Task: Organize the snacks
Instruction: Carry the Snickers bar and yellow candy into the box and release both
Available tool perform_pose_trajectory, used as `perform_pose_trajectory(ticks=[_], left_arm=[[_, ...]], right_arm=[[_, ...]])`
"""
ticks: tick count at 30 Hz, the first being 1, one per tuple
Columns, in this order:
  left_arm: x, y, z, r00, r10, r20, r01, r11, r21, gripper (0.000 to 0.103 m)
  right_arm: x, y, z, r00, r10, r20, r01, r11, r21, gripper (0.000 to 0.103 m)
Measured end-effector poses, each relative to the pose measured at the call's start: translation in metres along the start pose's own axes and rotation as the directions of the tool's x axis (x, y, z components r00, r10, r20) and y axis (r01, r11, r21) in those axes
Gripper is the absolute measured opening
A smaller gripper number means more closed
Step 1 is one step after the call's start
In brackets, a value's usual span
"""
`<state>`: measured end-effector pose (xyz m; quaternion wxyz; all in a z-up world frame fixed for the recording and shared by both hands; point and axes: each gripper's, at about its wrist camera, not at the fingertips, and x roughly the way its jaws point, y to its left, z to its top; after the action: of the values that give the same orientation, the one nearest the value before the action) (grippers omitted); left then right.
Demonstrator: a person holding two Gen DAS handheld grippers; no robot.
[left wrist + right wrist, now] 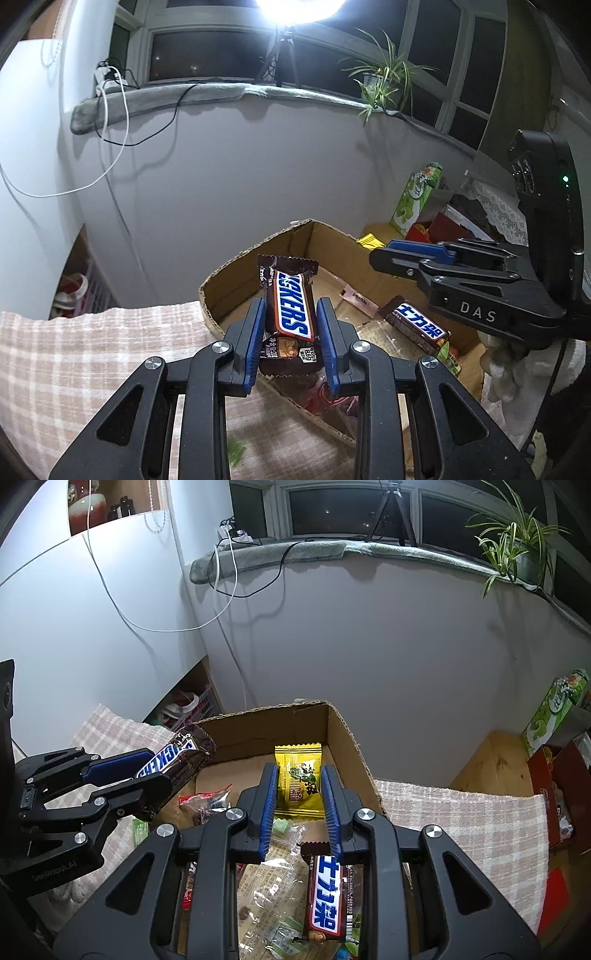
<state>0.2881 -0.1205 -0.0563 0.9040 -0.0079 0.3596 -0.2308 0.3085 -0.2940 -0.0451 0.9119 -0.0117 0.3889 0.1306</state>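
On the left, the left gripper (291, 343) has its jaws clenched on a Snickers bar (291, 314), pinched across its width with the wrapper standing up out of the blue pads. It hangs over the near left edge of the cardboard box (347, 731), above the rim and not yet down inside. That bar looks to me like a piece in transit, picked up but not yet placed.

Moving to the middle, the box sits on a pink checked cloth (74, 354) spread over the tabletop. Several snacks already lie on its floor: a second chocolate bar (417, 326) with a blue-and-white label, a red-wrapped packet (207, 801), some clear and green wrappers, and a small pink sachet (360, 300) near the far wall. They lie loosely at different angles, so the sorting seems partly done at best.

To the right, the right gripper (299, 805) grasps a yellow snack packet (299, 779) between its jaws, holding it over the box's far right corner. It too is still carried, not set down.

Further right, beyond the box, a green carton (554, 709) and a red box (554, 771) stand on the wooden surface; whether those count as snacks to tidy I cannot tell. I would judge the task at a middle stage: both held pieces remain to be dropped in.
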Motion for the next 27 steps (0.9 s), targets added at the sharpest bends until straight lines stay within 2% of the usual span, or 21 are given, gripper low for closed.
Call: perform_pose_trajectory(ticks=[6, 8, 9, 10, 27], left_arm=[[0.001, -0.002, 0.0, 1.0, 0.001, -0.002, -0.001, 1.0, 0.001, 0.027], [0.001, -0.003, 0.0, 1.0, 0.0, -0.003, 0.0, 1.0, 0.001, 0.028], [0.001, -0.003, 0.001, 1.0, 0.0, -0.005, 0.0, 1.0, 0.001, 0.03], [0.001, -0.004, 0.001, 1.0, 0.001, -0.003, -0.001, 1.0, 0.003, 0.034], [-0.021, -0.01, 0.0, 0.999, 0.008, 0.033, -0.008, 1.0, 0.011, 0.036]], right_arm=[[0.002, -0.002, -0.001, 1.0, -0.01, 0.001, 0.01, 1.0, 0.005, 0.027], [0.0, -0.002, -0.002, 1.0, -0.02, 0.003, 0.02, 1.0, 0.005, 0.043], [-0.001, -0.003, -0.002, 1.0, -0.028, 0.01, 0.028, 1.0, 0.008, 0.055], [-0.003, -0.003, -0.002, 0.999, -0.034, 0.019, 0.034, 0.999, 0.011, 0.059], [-0.033, 0.01, -0.001, 0.997, -0.042, 0.057, 0.042, 0.999, 0.005, 0.06]])
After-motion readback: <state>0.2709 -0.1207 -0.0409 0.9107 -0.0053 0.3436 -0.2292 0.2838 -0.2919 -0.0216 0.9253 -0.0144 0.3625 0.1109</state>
